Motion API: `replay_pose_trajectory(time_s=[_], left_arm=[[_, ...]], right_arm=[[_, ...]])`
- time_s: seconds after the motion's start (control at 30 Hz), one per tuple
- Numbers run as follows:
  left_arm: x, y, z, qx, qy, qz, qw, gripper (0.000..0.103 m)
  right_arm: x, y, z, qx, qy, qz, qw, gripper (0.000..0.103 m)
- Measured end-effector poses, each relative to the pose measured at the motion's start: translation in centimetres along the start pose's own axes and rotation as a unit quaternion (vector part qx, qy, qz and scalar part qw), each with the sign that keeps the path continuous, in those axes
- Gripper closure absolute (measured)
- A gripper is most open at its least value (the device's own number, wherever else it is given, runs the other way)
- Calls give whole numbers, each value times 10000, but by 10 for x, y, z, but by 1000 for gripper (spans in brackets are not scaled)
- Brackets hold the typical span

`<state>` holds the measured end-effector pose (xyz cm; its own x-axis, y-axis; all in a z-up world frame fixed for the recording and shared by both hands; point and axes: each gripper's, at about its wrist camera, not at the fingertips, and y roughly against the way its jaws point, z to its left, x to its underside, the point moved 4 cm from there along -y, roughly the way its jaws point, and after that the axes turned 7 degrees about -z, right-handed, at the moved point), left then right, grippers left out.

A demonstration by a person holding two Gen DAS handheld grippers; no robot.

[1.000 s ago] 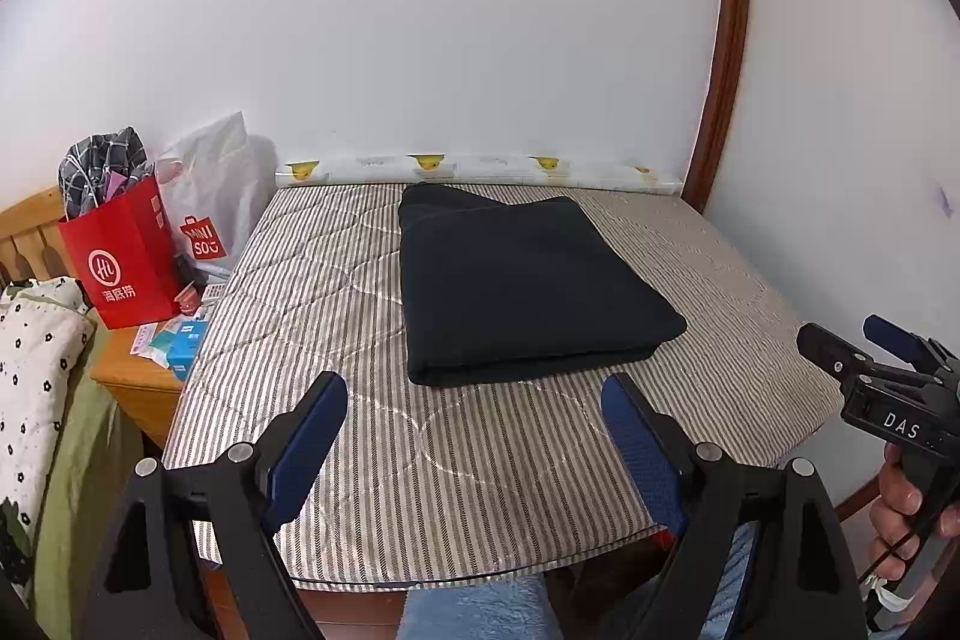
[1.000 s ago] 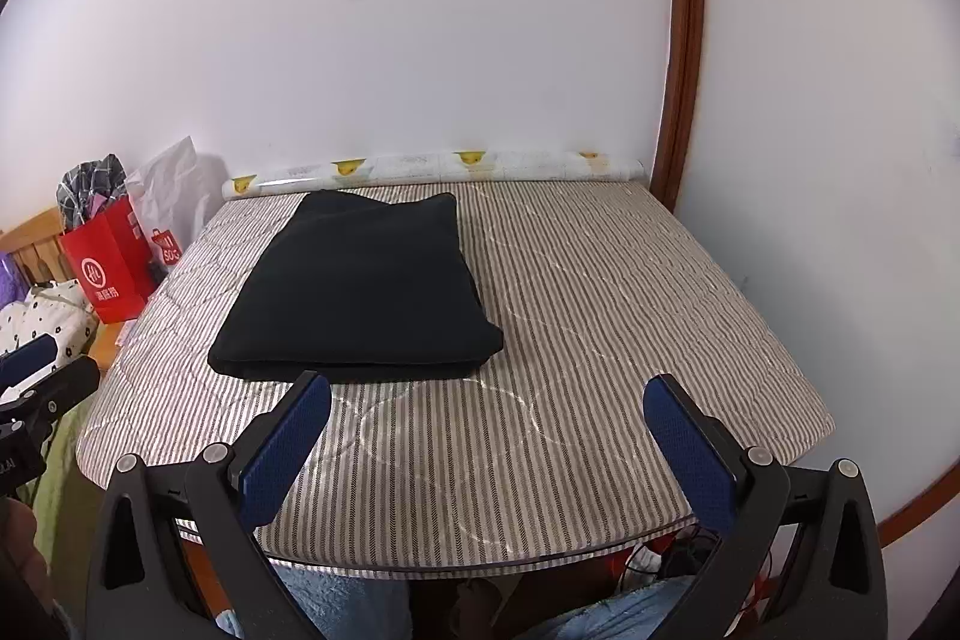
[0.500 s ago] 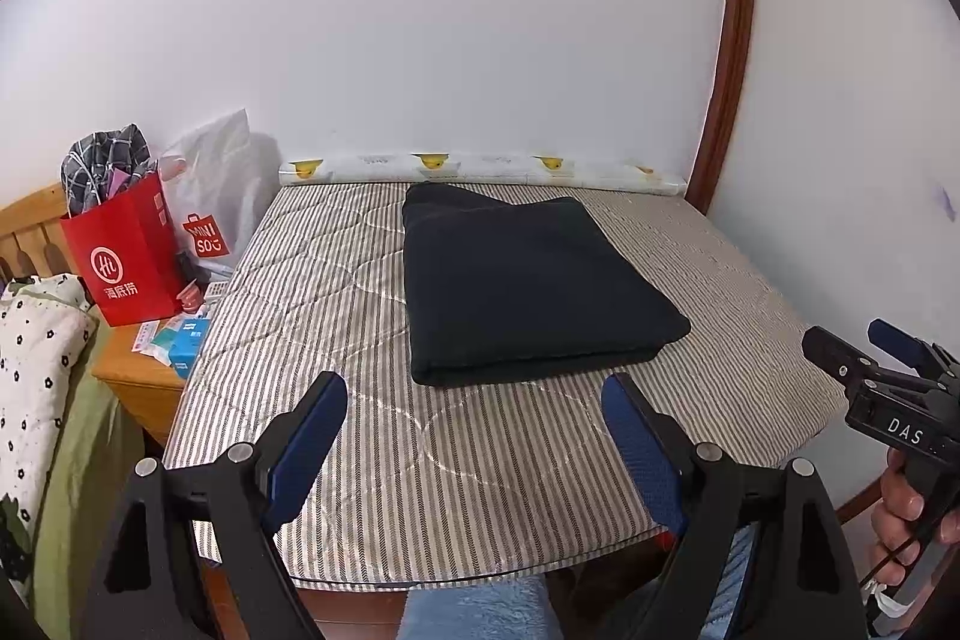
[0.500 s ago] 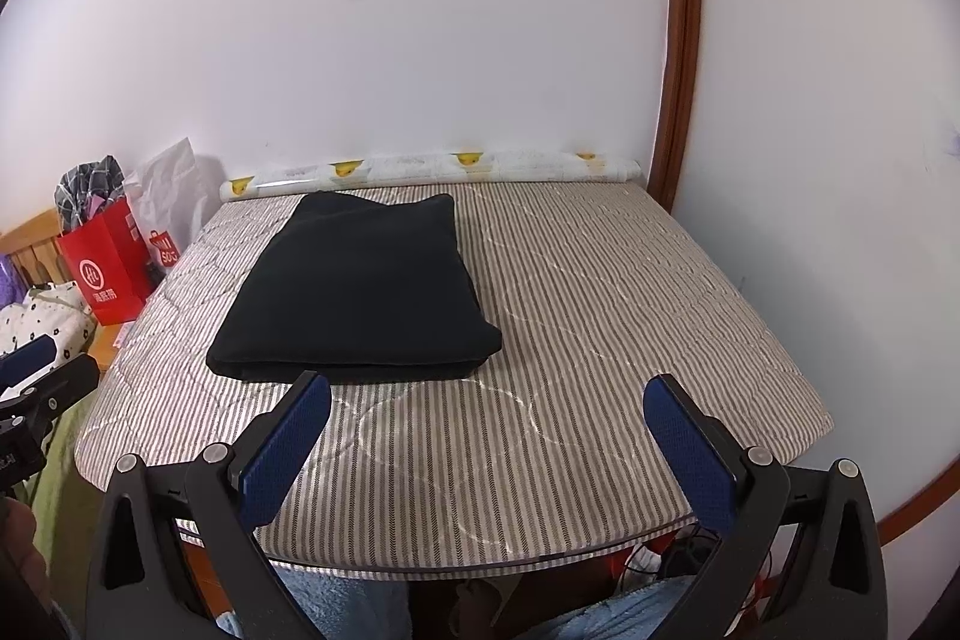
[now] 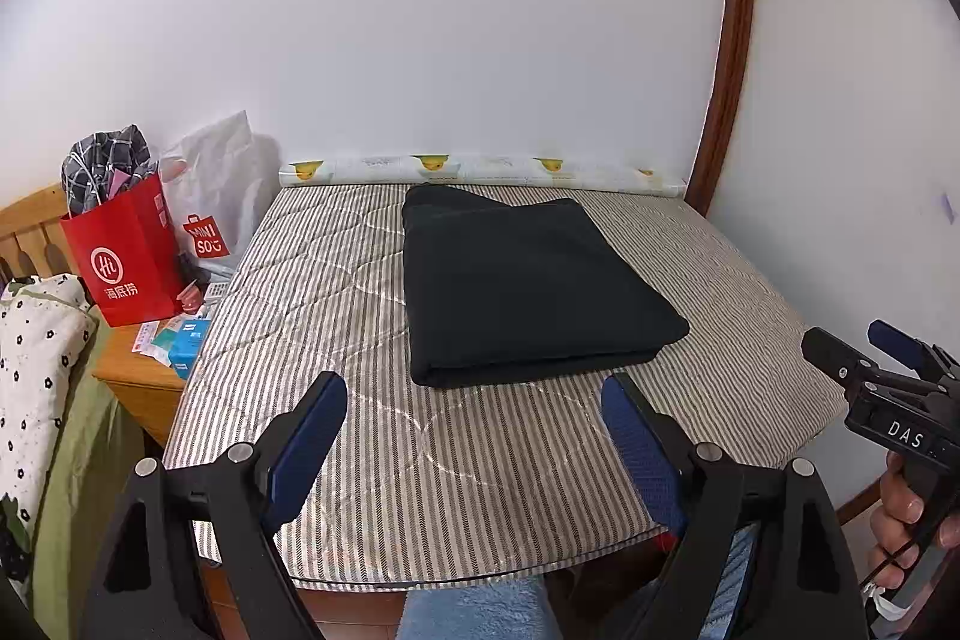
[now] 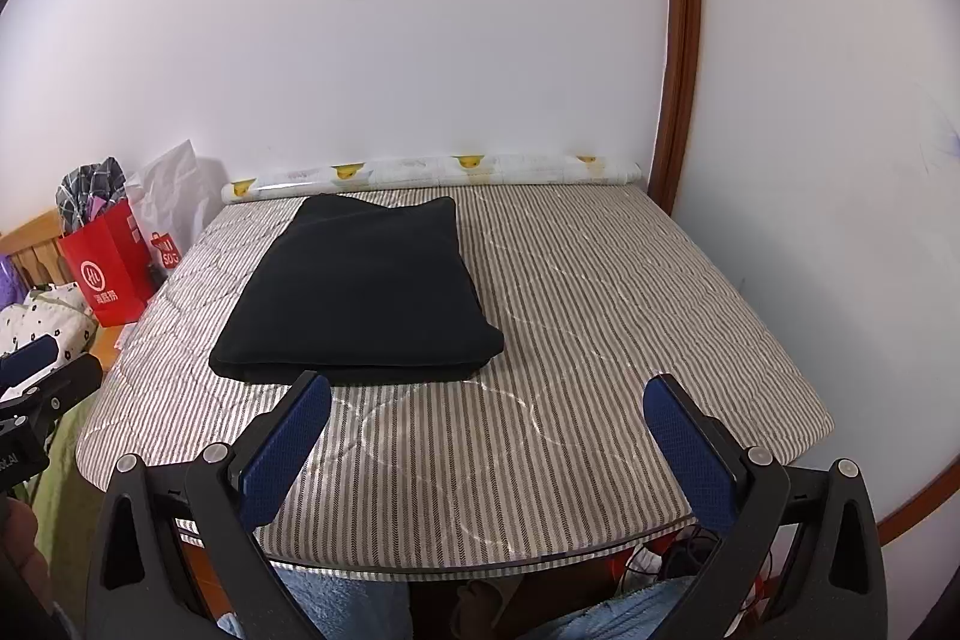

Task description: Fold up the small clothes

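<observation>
A dark folded garment lies flat as a thick rectangle on the striped quilted surface; it also shows in the right wrist view. My left gripper is open and empty, held above the near edge, short of the garment. My right gripper is open and empty, near the front edge, with its left finger just in front of the garment's near fold. The right gripper also shows at the right of the left wrist view, and the left gripper at the left of the right wrist view.
A rolled mat with yellow prints lies along the back wall. A red paper bag and a white plastic bag stand on a wooden bedside stand at the left. A wooden door frame rises at the right.
Both views have shifted very slightly; the garment has not moved and both grippers stay open.
</observation>
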<state>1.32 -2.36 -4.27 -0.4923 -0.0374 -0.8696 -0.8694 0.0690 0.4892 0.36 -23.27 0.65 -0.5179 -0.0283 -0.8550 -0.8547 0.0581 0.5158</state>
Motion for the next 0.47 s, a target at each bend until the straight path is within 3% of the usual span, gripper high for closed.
replay_pose_trajectory(time_s=[0.47], left_arm=[[-1,1,2,2,21,-21,10000,17]], right_arm=[[0,-1,2,10,25,-16,10000,1]])
